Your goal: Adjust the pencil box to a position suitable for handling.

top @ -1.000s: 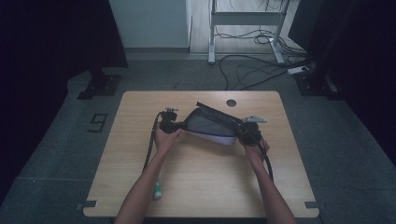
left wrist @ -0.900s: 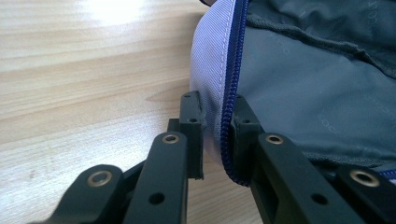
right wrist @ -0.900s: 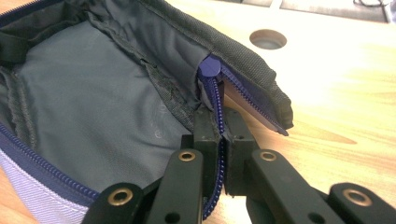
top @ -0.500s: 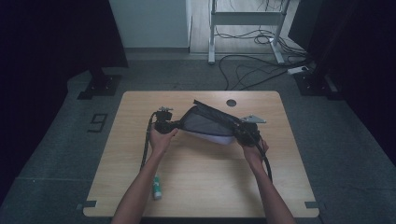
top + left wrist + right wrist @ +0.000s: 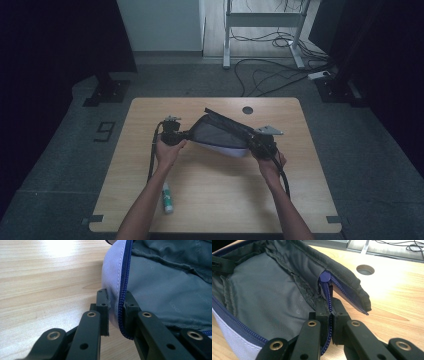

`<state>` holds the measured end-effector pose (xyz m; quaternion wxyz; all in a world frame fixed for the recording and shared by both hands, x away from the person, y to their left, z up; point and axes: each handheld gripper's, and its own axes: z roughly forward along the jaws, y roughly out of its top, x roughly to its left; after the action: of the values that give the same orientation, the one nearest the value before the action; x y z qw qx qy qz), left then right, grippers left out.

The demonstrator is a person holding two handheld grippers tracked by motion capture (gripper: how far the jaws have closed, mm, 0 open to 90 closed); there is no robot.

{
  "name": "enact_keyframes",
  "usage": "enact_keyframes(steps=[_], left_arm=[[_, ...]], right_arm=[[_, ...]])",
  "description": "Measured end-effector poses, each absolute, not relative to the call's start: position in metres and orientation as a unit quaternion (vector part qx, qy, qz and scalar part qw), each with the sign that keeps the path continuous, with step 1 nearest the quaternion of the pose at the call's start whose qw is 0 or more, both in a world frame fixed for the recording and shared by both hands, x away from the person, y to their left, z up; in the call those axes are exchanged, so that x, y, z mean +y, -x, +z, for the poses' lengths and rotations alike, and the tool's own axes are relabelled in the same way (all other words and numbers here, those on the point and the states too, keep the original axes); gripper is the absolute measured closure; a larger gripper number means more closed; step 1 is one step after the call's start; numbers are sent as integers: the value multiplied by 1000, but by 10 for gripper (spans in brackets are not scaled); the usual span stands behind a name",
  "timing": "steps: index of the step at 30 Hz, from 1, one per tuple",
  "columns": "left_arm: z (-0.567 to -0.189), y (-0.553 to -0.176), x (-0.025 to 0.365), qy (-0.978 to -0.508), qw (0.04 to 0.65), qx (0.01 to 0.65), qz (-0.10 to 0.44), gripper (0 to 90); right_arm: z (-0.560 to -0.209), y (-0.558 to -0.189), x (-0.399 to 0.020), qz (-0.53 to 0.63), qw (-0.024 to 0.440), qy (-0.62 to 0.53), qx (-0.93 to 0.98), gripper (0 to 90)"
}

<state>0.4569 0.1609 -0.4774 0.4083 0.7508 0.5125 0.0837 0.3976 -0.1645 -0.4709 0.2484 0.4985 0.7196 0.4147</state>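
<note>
High view shows an open pouch (image 5: 220, 136), grey-lined with a lilac shell and blue zipper, held above the surface (image 5: 210, 200) centre. Lining print is unreadable. Left gripper (image 5: 184, 135) clamps its 9 o'clock edge, right gripper (image 5: 251, 141) its 3 o'clock zipper end.

In your left gripper view the pouch (image 5: 160, 295) runs off the top and right edges, so you can't see its far end. In the right gripper view its left side is cut off too. From the high view, the tube (image 5: 167, 192) by your left arm is too small to ID; label unreadable.
</note>
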Motion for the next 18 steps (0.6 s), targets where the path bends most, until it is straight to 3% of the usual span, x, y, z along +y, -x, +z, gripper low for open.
enact_keyframes(steps=[18], left_arm=[[-472,-439,173,-750,414,509,89,790]], right_arm=[[-469,-389,-158,431,243,-480,724,850]])
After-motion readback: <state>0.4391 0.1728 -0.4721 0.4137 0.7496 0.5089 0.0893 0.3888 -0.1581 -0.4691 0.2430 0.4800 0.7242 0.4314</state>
